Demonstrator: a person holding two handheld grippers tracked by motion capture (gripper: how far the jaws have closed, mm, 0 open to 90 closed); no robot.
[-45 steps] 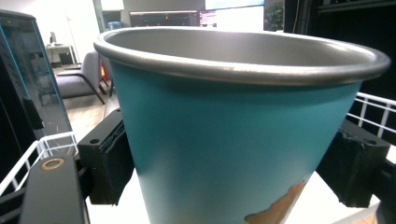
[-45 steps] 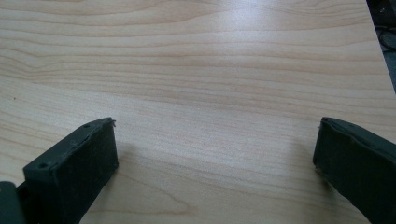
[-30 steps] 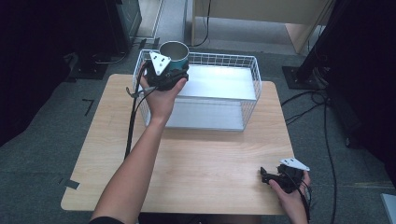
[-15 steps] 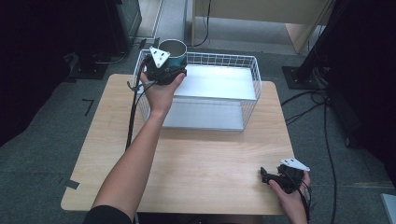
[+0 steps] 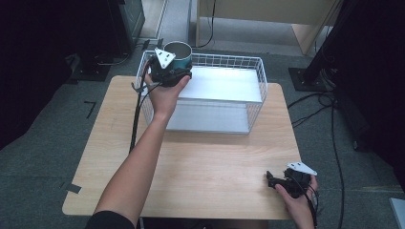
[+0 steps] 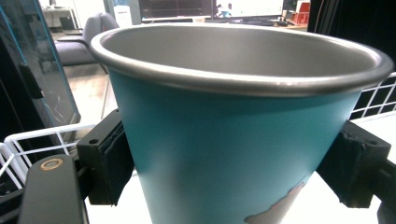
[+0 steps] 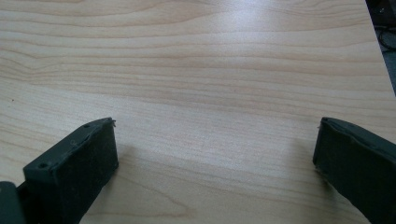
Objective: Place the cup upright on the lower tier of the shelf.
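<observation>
Left gripper (image 5: 173,67) clamped on teal cup (image 5: 178,53), upright, held above basket (image 5: 258,86) rim at far-left corner. Cup lifted, not yet set down; whether going in or out unclear. Right gripper (image 7: 212,161) idle on table (image 5: 215,167), jaws apart, empty.

You have no readable text, label, brand, number or sign here. The teal cup (image 6: 233,149) carries a grey mark low on its side, cut off at the frame's edge and not legible as a letter or logo. Screens and boards behind it are too blurred and small to read.
</observation>
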